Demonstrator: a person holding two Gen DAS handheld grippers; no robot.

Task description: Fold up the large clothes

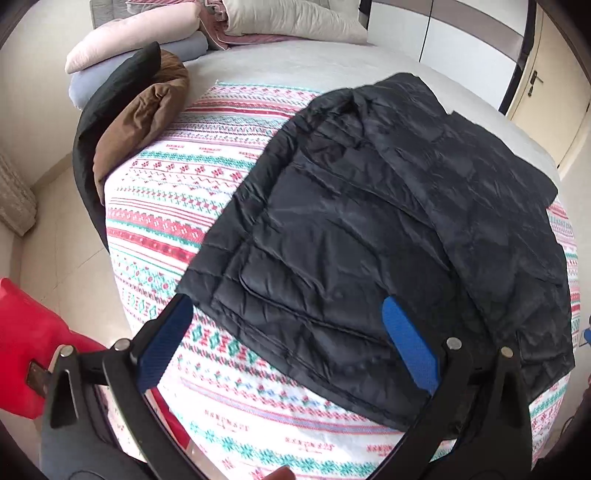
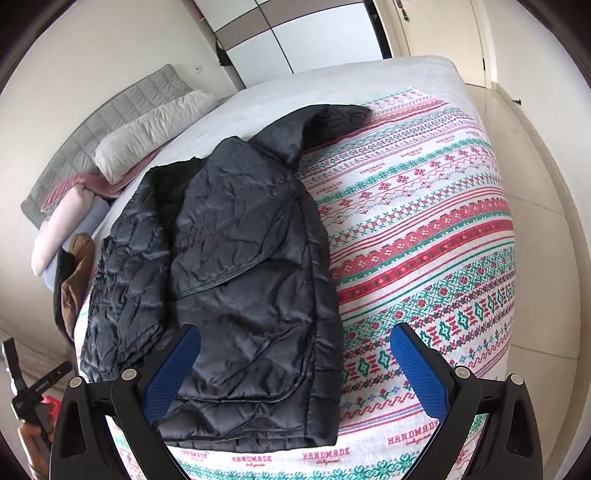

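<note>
A black quilted puffer jacket (image 1: 369, 229) lies partly folded on the patterned blanket (image 1: 170, 206) of the bed. Its sides are folded inward and the hood points to the far end. My left gripper (image 1: 288, 310) is open and empty, hovering above the jacket's near hem corner. In the right wrist view the jacket (image 2: 236, 266) lies left of centre on the blanket (image 2: 424, 229). My right gripper (image 2: 295, 334) is open and empty, above the jacket's near right edge.
A brown and a black garment (image 1: 140, 122) lie piled at the bed's left edge. Pillows and folded bedding (image 1: 258, 18) sit at the head. A red object (image 1: 33, 332) stands on the floor at left. A wardrobe (image 2: 295, 33) and door stand beyond the bed.
</note>
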